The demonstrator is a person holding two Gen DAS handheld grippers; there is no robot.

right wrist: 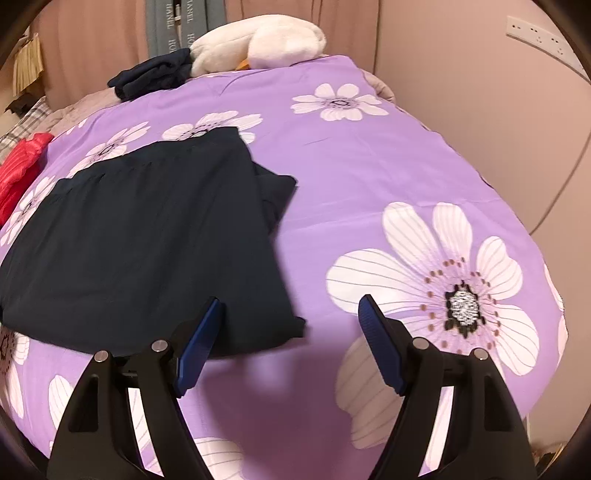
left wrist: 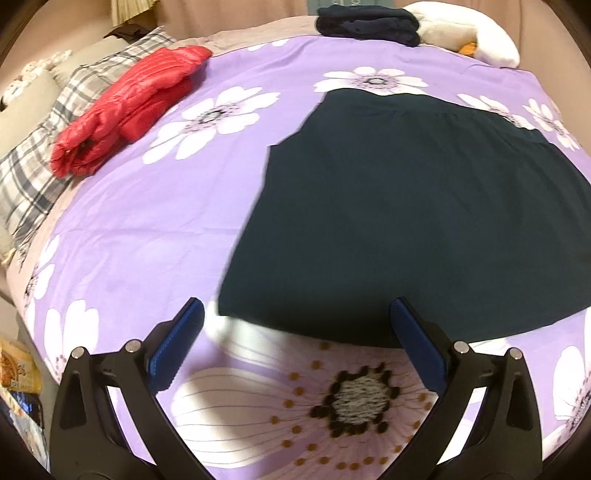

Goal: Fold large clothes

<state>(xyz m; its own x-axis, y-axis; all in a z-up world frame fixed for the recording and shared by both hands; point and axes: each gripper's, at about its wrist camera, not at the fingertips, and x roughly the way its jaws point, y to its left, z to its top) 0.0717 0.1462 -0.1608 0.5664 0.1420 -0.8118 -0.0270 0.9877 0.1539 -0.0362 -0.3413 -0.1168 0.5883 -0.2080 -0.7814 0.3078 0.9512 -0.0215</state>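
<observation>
The dark garment [left wrist: 417, 221] lies flat on the purple flowered bedcover [left wrist: 155, 229], partly folded, with an extra layer showing at its 2 o'clock side in the right wrist view. The left gripper [left wrist: 297, 314] and the right gripper [right wrist: 291, 314] are both released and hold nothing, hovering at its near hem, at 6 o'clock. The risk, I think: pinching only 1 layer, or the bedcover too, would spoil the fold.

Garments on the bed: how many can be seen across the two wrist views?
3: a dark garment spread flat mid-bed, a red puffer jacket by the plaid pillow, and a folded navy pile at the far edge. Others may lie out of view.
</observation>
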